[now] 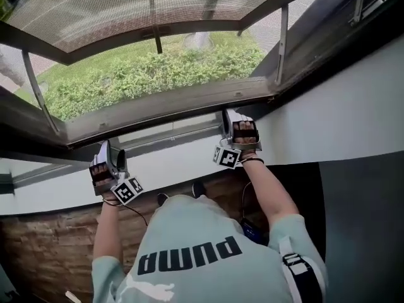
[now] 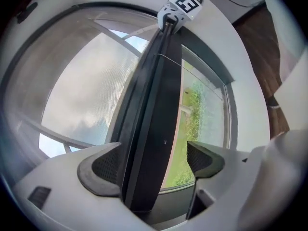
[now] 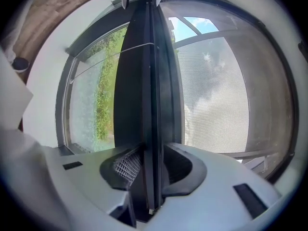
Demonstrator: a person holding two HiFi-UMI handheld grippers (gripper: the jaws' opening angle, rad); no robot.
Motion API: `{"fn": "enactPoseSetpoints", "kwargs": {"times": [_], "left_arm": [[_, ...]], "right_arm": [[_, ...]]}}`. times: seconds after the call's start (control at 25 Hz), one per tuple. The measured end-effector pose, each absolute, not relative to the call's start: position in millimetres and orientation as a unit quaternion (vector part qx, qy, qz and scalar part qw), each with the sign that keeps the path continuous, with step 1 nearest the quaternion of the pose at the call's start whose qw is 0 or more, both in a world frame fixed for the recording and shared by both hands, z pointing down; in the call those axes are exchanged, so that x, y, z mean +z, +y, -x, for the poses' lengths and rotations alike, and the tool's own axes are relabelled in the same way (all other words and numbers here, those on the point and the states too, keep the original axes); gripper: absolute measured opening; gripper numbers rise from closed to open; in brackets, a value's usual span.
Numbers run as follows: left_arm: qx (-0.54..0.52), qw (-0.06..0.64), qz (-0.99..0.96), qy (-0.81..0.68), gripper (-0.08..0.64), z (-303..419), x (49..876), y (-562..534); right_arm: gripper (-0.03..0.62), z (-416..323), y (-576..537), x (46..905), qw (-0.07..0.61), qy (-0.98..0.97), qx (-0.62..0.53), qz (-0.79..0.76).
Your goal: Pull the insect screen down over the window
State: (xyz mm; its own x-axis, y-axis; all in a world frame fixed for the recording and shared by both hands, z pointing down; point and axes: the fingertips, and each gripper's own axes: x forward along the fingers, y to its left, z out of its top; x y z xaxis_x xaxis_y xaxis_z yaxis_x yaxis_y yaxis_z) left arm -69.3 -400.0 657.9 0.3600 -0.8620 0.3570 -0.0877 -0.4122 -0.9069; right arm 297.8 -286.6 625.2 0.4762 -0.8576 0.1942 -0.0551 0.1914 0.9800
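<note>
— Where to look for the insect screen (image 3: 216, 90)?

— Across the window (image 1: 170, 106). Pale mesh against the sky on one side of its dark bottom bar (image 2: 154, 129), speckled glass and green shrubs (image 1: 158, 74) on the other.

— And the bar, how low?

— Down near the window's lower edge in the head view, just above the white wall (image 1: 177, 163), slanting from lower left to upper right.

— Held how on the right?

— Clamped by the right gripper (image 3: 149, 165), with both pads (image 3: 126, 166) pressed to the bar's two faces and no gap on either side.

— Same on the left?

— No, straddled rather than pinched by the left gripper (image 2: 156, 160). Jaws moderately apart, one pad (image 2: 103, 170) touching the bar, clear of the other, with greenery in the gap.

— Close together, those two?

— Well apart along the bar. Easy to follow it in each gripper view up to the other gripper at its far end.

— Anything below?

— Two bare forearms reaching up from a pale green shirt (image 1: 202, 251), over a brown patterned surface (image 1: 50, 245)
</note>
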Motion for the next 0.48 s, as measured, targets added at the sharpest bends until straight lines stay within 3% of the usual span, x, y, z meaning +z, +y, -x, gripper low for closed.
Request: {"fn": "enactPoseSetpoints", "kwargs": {"times": [0.12, 0.24, 0.28, 0.4, 0.44, 0.48], "left_arm": [[-0.403, 0.348, 0.765, 0.363, 0.439, 68.3, 643.8, -391.4], [-0.323, 0.203, 0.842, 0.381, 0.424, 65.4, 625.7, -382.2], [-0.292, 0.148, 0.864, 0.384, 0.373, 64.9, 618.6, -377.7], [-0.192, -0.011, 0.909, 0.371, 0.081, 64.3, 595.7, -360.1], [-0.16, -0.066, 0.918, 0.357, 0.017, 64.2, 590.4, -352.6], [-0.129, -0.122, 0.924, 0.338, 0.014, 64.2, 586.3, -344.3]], "right_arm": [[0.113, -289.4, -278.9, 610.8, 0.634, -0.414, -0.297, -0.582], [0.112, -275.5, -273.9, 599.9, 0.601, -0.439, -0.264, -0.614], [0.112, -269.3, -272.2, 595.2, 0.58, -0.452, -0.244, -0.632], [0.11, -242.3, -260.2, 580.9, 0.476, -0.515, -0.142, -0.699], [0.107, -230.1, -253.8, 578.3, 0.428, -0.54, -0.096, -0.718], [0.094, -216.9, -246.3, 576.9, 0.375, -0.564, -0.047, -0.734]]}}
